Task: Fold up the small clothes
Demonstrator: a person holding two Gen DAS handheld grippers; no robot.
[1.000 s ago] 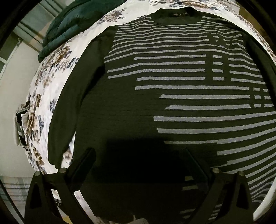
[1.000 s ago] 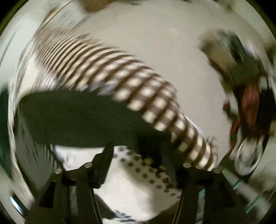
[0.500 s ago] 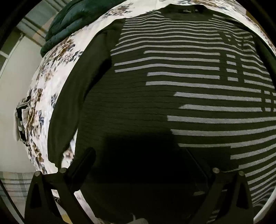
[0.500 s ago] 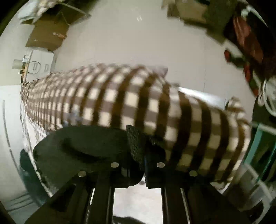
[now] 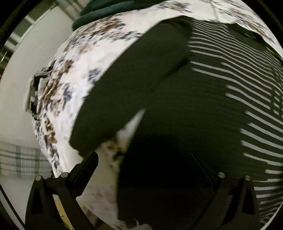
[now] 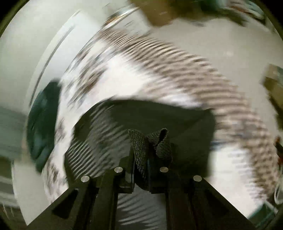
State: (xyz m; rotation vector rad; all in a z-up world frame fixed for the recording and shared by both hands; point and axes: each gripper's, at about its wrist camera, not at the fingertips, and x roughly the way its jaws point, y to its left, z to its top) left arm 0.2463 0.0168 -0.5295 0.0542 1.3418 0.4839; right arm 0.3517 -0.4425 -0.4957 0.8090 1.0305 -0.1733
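Dark sweater (image 5: 203, 99) with pale grey stripes is spread flat over a floral bedsheet (image 5: 74, 85), one plain dark sleeve (image 5: 123, 85) laid alongside the body. Left claw (image 5: 145, 169) is held low over the hem, fingers wide apart, nothing gripped. Right claw (image 6: 141, 164) is clenched on a bunched knit fold of the sweater (image 6: 141, 123). Only the right wrist view, heavily blurred, shows a checked cloth (image 6: 203, 79); a green blanket (image 5: 113, 7) is seen at the bed's far end.

floral bedspread (image 5: 74, 74), striped sweater (image 5: 203, 109), green blanket (image 5: 109, 8)
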